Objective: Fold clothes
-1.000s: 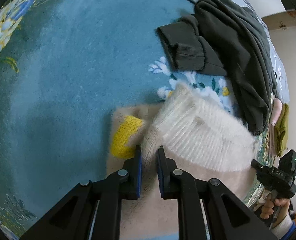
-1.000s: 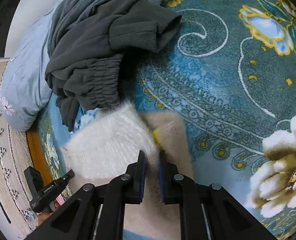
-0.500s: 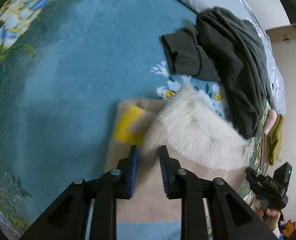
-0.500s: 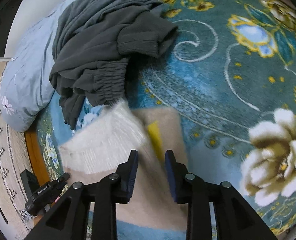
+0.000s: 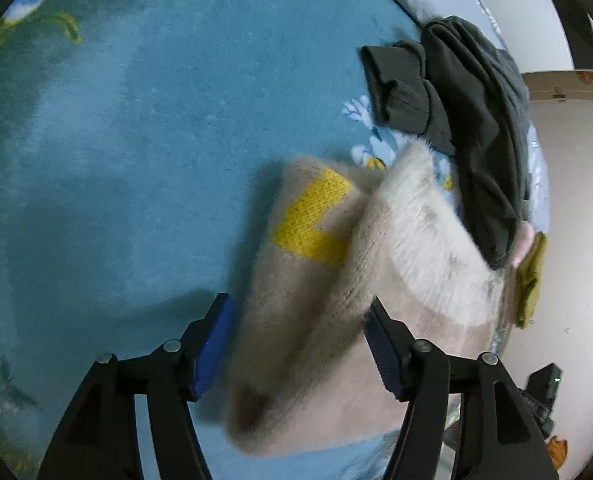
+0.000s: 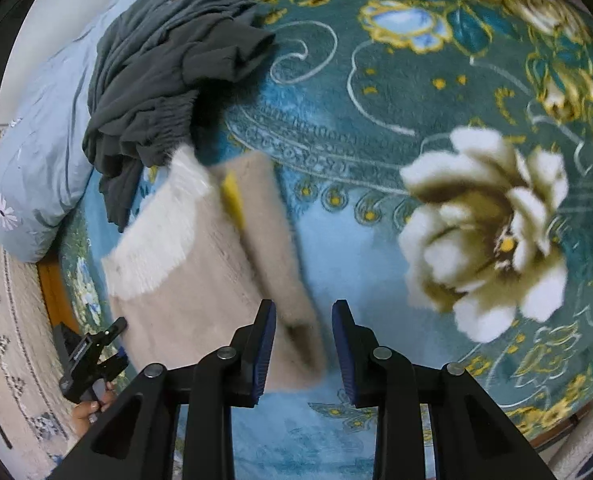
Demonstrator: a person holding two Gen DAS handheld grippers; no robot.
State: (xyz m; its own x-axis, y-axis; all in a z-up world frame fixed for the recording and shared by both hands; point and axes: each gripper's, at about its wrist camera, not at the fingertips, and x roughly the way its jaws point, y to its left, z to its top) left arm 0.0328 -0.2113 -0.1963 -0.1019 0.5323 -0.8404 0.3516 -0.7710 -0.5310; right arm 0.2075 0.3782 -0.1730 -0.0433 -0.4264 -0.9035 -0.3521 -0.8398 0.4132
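A fuzzy beige sweater (image 5: 304, 340) with a yellow patch (image 5: 312, 220) and a white ribbed hem (image 5: 424, 240) lies folded on the teal blanket (image 5: 136, 160). My left gripper (image 5: 296, 320) hovers over its near edge. Its jaws are opening wide; the sweater shows between them, but the pads do not press on it. In the right wrist view the sweater (image 6: 200, 280) lies left of centre, and my right gripper (image 6: 303, 312) stands open above its right edge. The left gripper (image 6: 92, 356), held by a hand (image 6: 92, 404), shows at the lower left there.
A heap of dark grey clothes (image 5: 476, 120) (image 6: 168, 80) lies just beyond the sweater. A light blue pillow (image 6: 36, 152) lies at the bed's left edge. Olive (image 5: 530, 280) and pink (image 5: 522, 240) items lie at the far right. The floral blanket (image 6: 416, 80) spreads to the right.
Both grippers were shut on the sweater's fold a second ago; both have opened, let it go and drawn back. The folded part now lies flat on the sweater.
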